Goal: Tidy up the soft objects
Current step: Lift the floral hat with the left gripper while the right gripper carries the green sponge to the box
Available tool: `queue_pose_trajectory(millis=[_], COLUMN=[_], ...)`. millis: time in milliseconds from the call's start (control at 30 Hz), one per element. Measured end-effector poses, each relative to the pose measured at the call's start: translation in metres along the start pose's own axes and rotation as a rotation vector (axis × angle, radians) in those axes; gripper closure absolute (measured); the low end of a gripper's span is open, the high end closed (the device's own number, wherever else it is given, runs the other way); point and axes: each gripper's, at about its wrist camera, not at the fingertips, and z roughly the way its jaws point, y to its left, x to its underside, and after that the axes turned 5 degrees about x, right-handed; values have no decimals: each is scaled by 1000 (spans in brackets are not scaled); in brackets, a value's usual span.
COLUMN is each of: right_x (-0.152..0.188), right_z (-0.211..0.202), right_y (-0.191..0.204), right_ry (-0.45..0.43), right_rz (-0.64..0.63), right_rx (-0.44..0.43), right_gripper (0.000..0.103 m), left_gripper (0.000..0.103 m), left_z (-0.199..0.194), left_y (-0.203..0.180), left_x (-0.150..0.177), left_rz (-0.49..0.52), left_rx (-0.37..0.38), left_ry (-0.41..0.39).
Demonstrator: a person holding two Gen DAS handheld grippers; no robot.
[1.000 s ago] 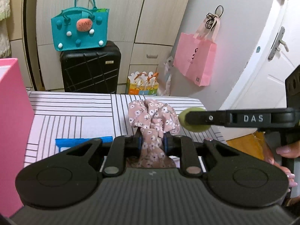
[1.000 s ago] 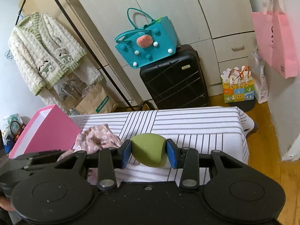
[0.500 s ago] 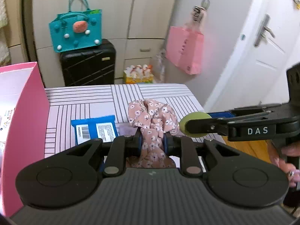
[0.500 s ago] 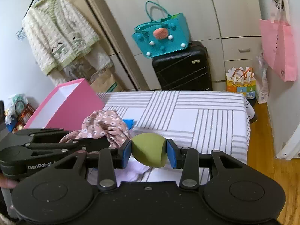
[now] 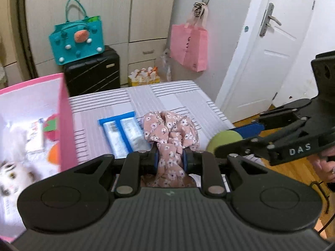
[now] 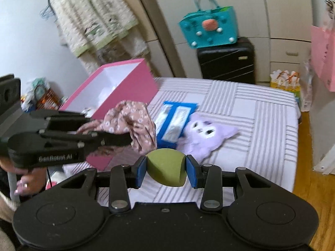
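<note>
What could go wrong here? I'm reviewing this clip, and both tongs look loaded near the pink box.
The floral cloth is pinched by one fold in the left tongs, with most of it bunched loose, so it may snag the pink box wall. The green sponge is squeezed in the right tongs and could spring away on release. Both tongs sit close together and could collide.

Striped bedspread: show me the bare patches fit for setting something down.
The striped bedspread lies bare right of the purple plush, out to its far right edge, and along the far strip before the black suitcase. It is crowded near the pink box: blue packet, plush, both grippers.
</note>
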Motion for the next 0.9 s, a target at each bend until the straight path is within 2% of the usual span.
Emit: queue_pose_trajectory(millis=[100, 200, 500, 733, 900], right_x=[3, 4, 1, -4, -18], right_z=[-5, -11, -21, -14, -9], right_y=[20, 39, 101, 143, 165], right_ry=[13, 25, 93, 136, 117], right_rz=[-43, -86, -191, -238, -272], right_rx=[36, 32, -90, -195, -232], right_gripper=[57, 57, 57, 57, 57], left_gripper=[84, 84, 84, 84, 84], left_z=[-18, -38, -103, -149, -173], left_y=[6, 18, 50, 62, 71], left_x=[5, 11, 38, 47, 42], left_rz=[6, -18, -112, -92, -73], left_rx=[-27, -18, -7, -58, -90], left_ry=[27, 78, 159, 146, 94])
